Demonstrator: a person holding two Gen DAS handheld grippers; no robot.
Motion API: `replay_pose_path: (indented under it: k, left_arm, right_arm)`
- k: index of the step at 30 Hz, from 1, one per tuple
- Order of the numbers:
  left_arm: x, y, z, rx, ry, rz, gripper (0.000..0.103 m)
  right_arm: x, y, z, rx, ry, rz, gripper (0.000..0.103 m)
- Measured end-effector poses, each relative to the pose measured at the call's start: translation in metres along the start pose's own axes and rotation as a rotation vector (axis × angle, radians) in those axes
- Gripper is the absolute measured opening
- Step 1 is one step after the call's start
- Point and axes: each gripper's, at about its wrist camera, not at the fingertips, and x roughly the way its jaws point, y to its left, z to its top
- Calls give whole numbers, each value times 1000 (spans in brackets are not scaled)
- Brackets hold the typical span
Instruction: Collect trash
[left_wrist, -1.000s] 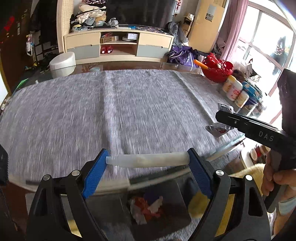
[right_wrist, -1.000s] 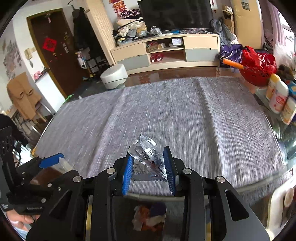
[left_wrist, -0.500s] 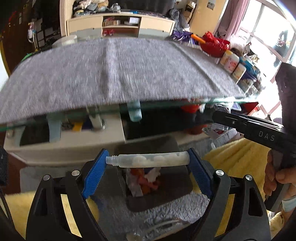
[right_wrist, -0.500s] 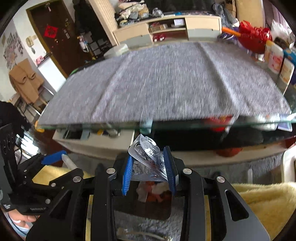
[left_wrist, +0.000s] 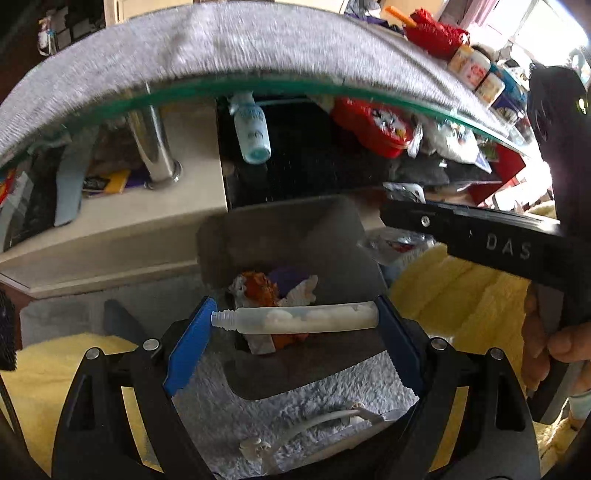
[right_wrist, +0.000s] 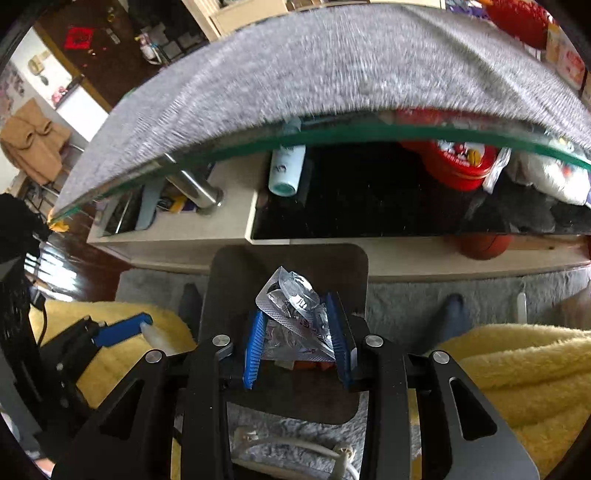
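A see-through plastic tube (left_wrist: 306, 319) with white stuff inside is held sideways in the left gripper (left_wrist: 294, 334). The jaws are wide apart, and the blue pads press on the two ends of the tube. The tube hangs right over a dark bin (left_wrist: 280, 236) on the floor. Orange, white and purple scraps (left_wrist: 273, 288) lie in the bin.

A crumpled silver pill sheet (right_wrist: 295, 317) is squeezed in the right gripper (right_wrist: 297, 343). Those jaws are close together, tight on the sheet. It hangs over the same dark bin (right_wrist: 236, 280).

The bin sits on a gray rug (left_wrist: 325, 402), with a white cord (right_wrist: 295, 448) lying near it. A yellow fuzzy blanket (right_wrist: 517, 354) is on both sides. Past the bin is the glass tabletop (right_wrist: 369, 133) with a gray cloth (right_wrist: 332, 62) on it. Under the glass, a white and teal bottle (left_wrist: 251, 133) and a red tin (right_wrist: 458, 162) sit on a shelf.
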Motion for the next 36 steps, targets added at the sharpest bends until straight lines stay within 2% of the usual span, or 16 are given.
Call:
replay_pose_path:
  k: [6, 7, 8, 10, 20, 22, 23, 27, 28, 29, 36]
  left_arm:
    - [15, 6, 2, -32, 33, -21, 81]
    - [15, 7, 2, -39, 37, -23, 82]
    - [16, 8, 2, -45, 40, -26, 85]
    - [18, 9, 2, -51, 39, -17, 92]
    - [14, 13, 5, -56, 35, 9, 95]
    - [8, 14, 6, -62, 18, 16, 95]
    - [4, 15, 8, -65, 8, 18, 95]
    - [-15, 14, 15, -66, -44, 20, 95]
    - [-21, 13, 17, -60, -60, 23, 95]
    - [-28, 12, 19, -53, -80, 29, 95]
    - [-93, 9, 45, -39, -258, 85, 95]
  right_arm:
    - [16, 2, 6, 2, 36, 1, 36]
    - [18, 2, 6, 3, 38, 1, 42]
    - [19, 3, 7, 3, 39, 3, 54]
    - [19, 3, 8, 2, 36, 5, 63]
    - [3, -11, 16, 51, -9, 6, 72]
    - [-5, -14, 16, 60, -32, -2, 76]
    - [-9, -16, 17, 62, -43, -7, 83]
    - [-33, -16, 18, 49, -109, -35, 90]
    - [-40, -15, 19, 44, -130, -43, 98]
    - [-48, -15, 21, 39, -151, -50, 99]
    - [-119, -8, 39, -2, -356, -122, 100]
